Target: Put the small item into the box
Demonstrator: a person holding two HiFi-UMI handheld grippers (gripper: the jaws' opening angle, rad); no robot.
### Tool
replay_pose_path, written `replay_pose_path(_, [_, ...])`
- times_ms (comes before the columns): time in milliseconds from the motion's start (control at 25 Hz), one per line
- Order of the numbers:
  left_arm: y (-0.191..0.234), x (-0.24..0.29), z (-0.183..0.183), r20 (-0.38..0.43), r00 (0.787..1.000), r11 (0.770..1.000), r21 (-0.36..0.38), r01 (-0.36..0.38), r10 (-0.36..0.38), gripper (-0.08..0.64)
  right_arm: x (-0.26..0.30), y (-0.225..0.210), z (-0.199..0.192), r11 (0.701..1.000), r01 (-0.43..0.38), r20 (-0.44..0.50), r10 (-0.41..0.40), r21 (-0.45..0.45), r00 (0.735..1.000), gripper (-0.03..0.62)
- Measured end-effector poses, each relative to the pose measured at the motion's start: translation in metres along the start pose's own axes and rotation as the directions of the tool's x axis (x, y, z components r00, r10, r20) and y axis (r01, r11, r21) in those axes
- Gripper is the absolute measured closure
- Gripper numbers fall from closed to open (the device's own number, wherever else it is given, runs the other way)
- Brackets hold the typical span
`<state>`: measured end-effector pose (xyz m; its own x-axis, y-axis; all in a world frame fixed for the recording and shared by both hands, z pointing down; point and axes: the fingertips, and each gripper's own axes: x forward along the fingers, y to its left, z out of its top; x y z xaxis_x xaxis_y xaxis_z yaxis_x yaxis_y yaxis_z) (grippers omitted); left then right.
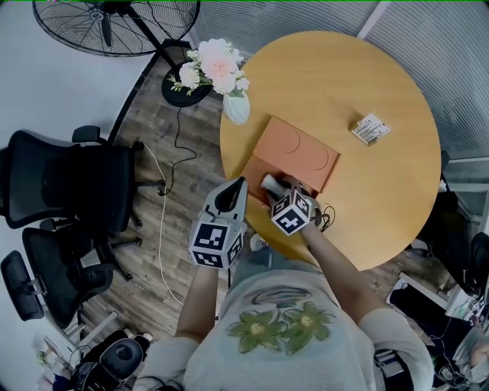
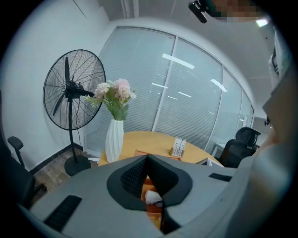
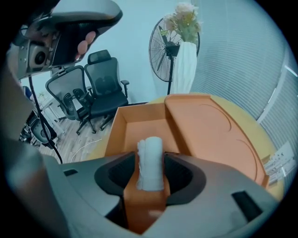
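1. Head view: a round wooden table (image 1: pixel 367 69) is seen from above. An orange box (image 1: pixel 256 169) lies open near its front edge, with the lid (image 1: pixel 299 151) folded back flat beside it.
2. The right gripper (image 1: pixel 276 187) is held over the near end of the box, and a white roll (image 1: pixel 270 181) is clamped at its tip. The left gripper (image 1: pixel 240 185) is held just left of it, off the table edge and apart from the box.
3. A white vase (image 1: pixel 236 107) with pink flowers (image 1: pixel 218 65) stands at the table's left rim. A small packet (image 1: pixel 370 128) lies well apart, on the far right of the top. A fan (image 1: pixel 114 23) and black chairs (image 1: pixel 69 179) are seen on the floor to the left.
4. Left gripper view: the jaws are closed tip to tip and nothing is held between them. In the gap under the tips, the white roll (image 2: pixel 152 197) and part of the orange box (image 2: pixel 153 210) are visible. Beyond are the vase (image 2: pixel 114 139), the fan (image 2: pixel 72 88) and the packet (image 2: pixel 177 147), the last standing on the table.
5. Right gripper view: the jaws are closed onto the white roll (image 3: pixel 150 174), one pad pressed on each side. The roll is held lengthwise, its far end sticking out past the tips.
6. The roll is placed over the box's near edge, with the open compartment (image 3: pixel 111 135) just ahead of it. Whether it touches the box cannot be told. The lid (image 3: pixel 209 135) lies flat to the right.
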<state>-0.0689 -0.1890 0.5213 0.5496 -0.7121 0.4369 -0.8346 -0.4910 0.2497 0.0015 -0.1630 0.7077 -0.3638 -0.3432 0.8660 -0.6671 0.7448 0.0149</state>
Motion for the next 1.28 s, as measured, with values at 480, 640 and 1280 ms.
replay_pose_path(480, [-0.008, -0.013, 0.011, 0.035, 0.999, 1.0, 0.01, 0.0, 0.0, 0.56, -0.044, -0.001, 0.037, 0.998, 0.017, 0.145, -0.026, 0.066, 0.989, 0.385])
replay_pose_path(640, [-0.011, -0.018, 0.016, 0.05, 0.999, 1.0, 0.015, -0.001, 0.0, 0.56, -0.065, -0.001, 0.052, 0.996, 0.019, 0.205, -0.036, 0.082, 0.978, 0.385])
replay_pose_path(1280, [-0.024, -0.035, 0.036, 0.102, 0.995, 0.999, 0.041, 0.005, -0.009, 0.56, -0.162, -0.008, 0.099, 0.975, 0.004, 0.477, -0.112, 0.222, 0.872, 0.535])
